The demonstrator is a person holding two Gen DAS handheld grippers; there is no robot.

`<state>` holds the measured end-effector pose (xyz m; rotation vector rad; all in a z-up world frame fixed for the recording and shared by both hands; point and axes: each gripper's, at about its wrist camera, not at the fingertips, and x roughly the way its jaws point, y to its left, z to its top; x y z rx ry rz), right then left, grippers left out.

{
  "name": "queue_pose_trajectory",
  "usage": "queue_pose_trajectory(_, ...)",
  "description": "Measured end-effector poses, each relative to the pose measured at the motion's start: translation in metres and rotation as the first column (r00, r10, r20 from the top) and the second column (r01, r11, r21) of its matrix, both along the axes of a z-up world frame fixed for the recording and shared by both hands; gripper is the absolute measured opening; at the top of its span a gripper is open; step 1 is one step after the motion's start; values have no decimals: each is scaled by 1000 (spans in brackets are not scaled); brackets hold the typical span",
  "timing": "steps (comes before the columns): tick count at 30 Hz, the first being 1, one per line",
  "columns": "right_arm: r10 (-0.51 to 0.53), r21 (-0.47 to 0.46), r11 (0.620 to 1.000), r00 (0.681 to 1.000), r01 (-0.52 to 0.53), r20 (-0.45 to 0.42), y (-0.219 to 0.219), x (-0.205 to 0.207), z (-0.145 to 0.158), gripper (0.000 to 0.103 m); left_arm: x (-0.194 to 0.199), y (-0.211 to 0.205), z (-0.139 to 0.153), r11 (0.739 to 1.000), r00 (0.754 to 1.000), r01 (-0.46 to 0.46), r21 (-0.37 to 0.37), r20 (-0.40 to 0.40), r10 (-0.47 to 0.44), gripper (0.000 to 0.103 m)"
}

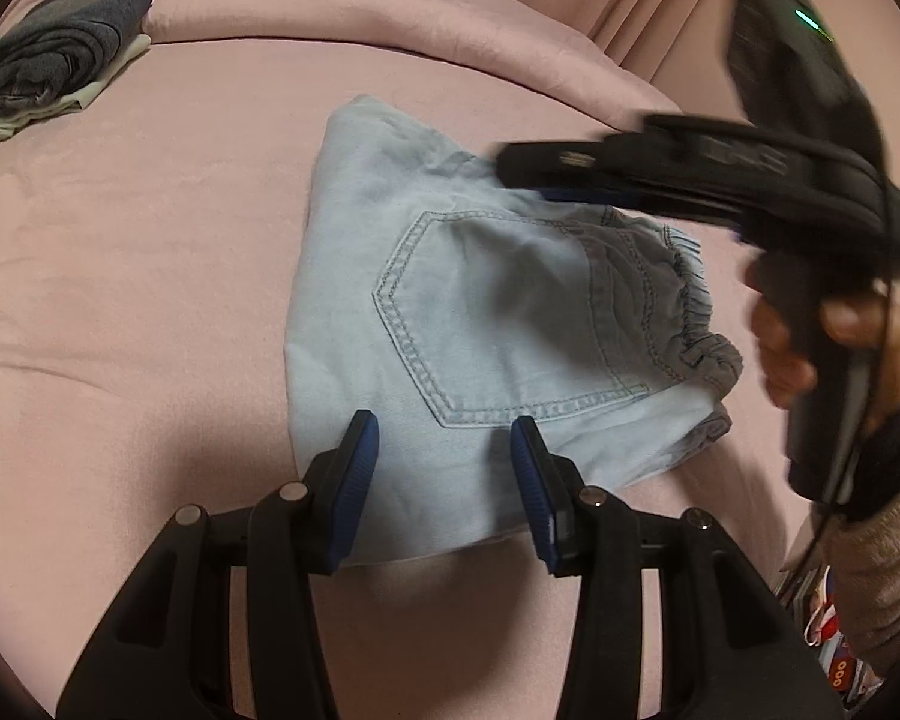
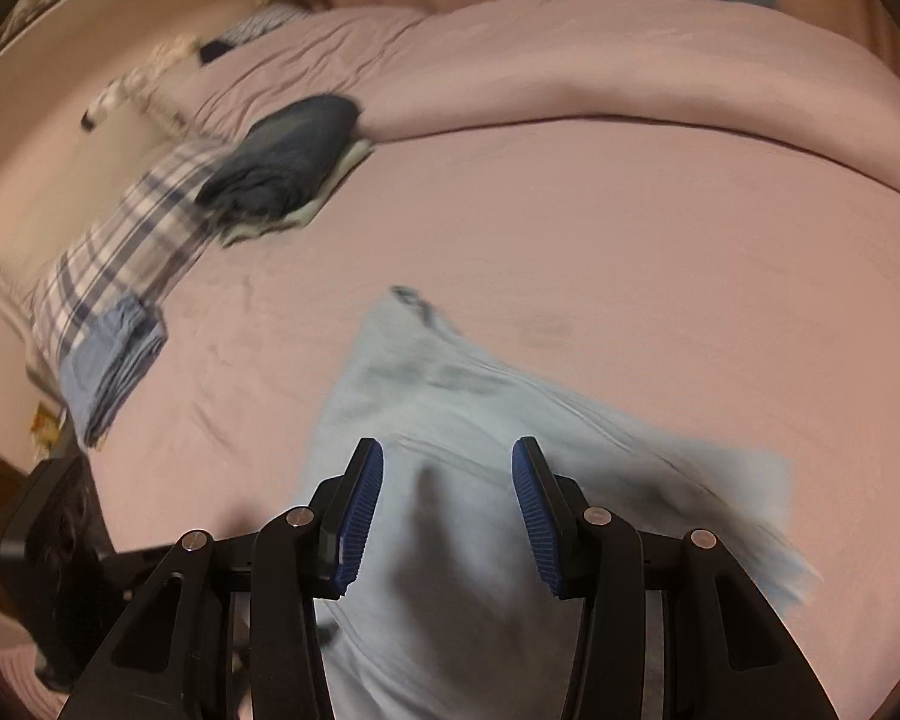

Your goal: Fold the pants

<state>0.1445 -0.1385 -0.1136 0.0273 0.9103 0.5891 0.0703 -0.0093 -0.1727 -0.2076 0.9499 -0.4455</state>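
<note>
The pants (image 1: 486, 324), pale blue denim, lie folded into a compact bundle on the pink bed (image 1: 150, 276), roughly mid-sheet and well short of the rolled pink duvet (image 1: 342, 18) along the far edge. A back pocket (image 1: 498, 324) faces up, and the gathered elastic waistband (image 1: 699, 306) sits at the bundle's right side in the left wrist view. The left hand-held gripper (image 1: 444, 462) hovers over the bundle's near edge with its blue pads apart and nothing between them; whether the tips touch the cloth cannot be told. The right hand-held gripper (image 1: 510, 165), blurred, reaches in from the right above the bundle's far part, gripped by a hand (image 1: 810, 342) in a dark wrist wrap with a beige sleeve (image 1: 882, 576) behind it. In its own view, the right hand-held gripper (image 2: 447, 480) also stands with pads apart and empty, the pants (image 2: 450, 396) smeared by motion below it. A stack of dark folded clothes (image 1: 60, 48) rests near the bed's far left corner, well apart from the pants. Further along the left edge lie a plaid cloth (image 2: 126, 240) and a folded blue garment (image 2: 114, 360).
</note>
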Motion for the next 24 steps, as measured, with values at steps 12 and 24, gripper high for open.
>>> queue_pose_trajectory(12,57,-168,983,991,-77,-124,72,64,-39,47,-1,0,0,1000,1000,21,0,17,-21,44)
queue_pose_trajectory(24,31,-239,971,997,-15,64,44,15,6,47,-9,-1,1,1000,1000,2,-18,5,-2,44)
